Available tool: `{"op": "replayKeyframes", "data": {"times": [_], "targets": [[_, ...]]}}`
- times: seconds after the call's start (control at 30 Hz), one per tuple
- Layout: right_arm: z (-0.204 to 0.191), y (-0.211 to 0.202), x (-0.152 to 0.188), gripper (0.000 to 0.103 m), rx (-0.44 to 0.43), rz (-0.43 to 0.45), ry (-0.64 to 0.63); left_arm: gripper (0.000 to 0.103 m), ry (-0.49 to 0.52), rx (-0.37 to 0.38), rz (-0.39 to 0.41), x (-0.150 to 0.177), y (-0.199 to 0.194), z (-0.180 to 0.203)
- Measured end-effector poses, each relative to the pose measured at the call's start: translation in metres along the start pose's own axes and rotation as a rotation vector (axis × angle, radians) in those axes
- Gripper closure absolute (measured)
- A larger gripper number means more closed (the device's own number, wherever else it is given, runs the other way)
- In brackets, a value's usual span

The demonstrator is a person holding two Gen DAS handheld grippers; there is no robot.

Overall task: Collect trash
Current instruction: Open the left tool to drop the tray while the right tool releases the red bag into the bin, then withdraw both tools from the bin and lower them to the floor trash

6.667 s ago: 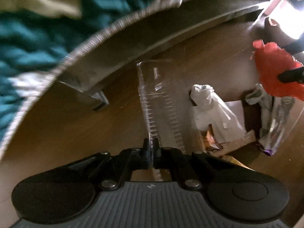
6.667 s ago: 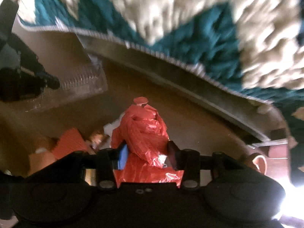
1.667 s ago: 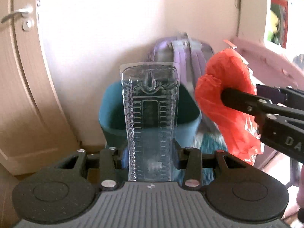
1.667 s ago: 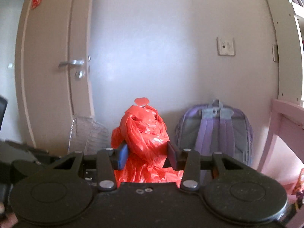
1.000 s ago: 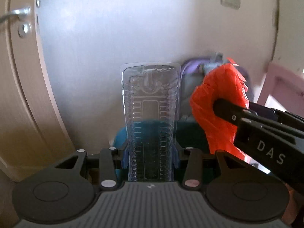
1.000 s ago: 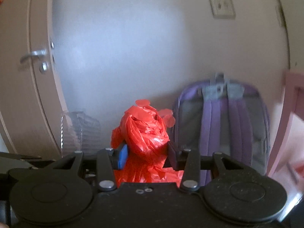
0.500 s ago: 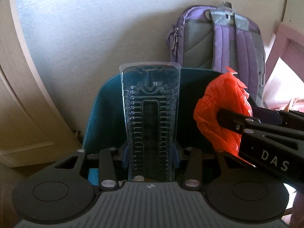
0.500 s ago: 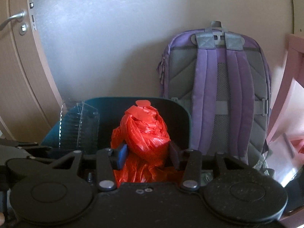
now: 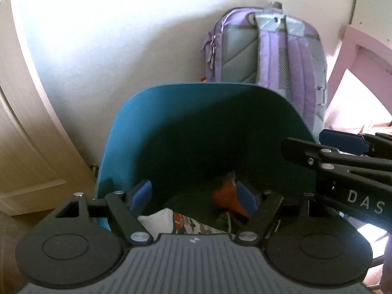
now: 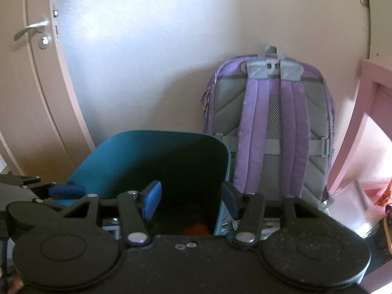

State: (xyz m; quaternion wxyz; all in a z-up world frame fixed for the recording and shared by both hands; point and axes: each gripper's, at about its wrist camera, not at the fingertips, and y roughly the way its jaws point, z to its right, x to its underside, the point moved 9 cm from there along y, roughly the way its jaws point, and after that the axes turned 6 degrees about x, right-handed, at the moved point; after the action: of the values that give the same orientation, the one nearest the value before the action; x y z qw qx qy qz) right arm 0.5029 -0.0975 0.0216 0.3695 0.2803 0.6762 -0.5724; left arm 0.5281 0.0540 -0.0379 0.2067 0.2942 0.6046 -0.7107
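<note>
Both bits of trash dropped: red bag (image 9: 226, 193) lies in teal bin (image 9: 196, 93) below empty, opening left gripper (image 9: 193, 196) and right gripper (image 10: 189, 199).

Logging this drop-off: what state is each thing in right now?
Left claw: opening, nothing between its jaws.
Right claw: opening, nothing between its jaws.
Bin: uncovered, trash inside.
Red bag: lying in the bin.
Backpack: upright against the wall.
Door: shut.

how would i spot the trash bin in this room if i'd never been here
Find the pale wall between the door and the pink furniture. A purple backpack leans there; the teal bin stands just left of it, open-topped, with trash inside.
</note>
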Motion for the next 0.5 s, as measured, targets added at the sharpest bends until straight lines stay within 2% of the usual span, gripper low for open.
{"op": "replayKeyframes", "data": {"times": [0.23, 0.5], "targets": [[0.008, -0.058, 0.008, 0.047, -0.006, 0.028, -0.013, 0.027, 0.026, -0.01, 0.049, 0.002, -0.047, 0.012], [0.005, -0.12, 0.027, 0.047, -0.025, 0.047, -0.064, 0.027, 0.045, -0.004, 0.088, 0.024, -0.106, 0.029]]}}
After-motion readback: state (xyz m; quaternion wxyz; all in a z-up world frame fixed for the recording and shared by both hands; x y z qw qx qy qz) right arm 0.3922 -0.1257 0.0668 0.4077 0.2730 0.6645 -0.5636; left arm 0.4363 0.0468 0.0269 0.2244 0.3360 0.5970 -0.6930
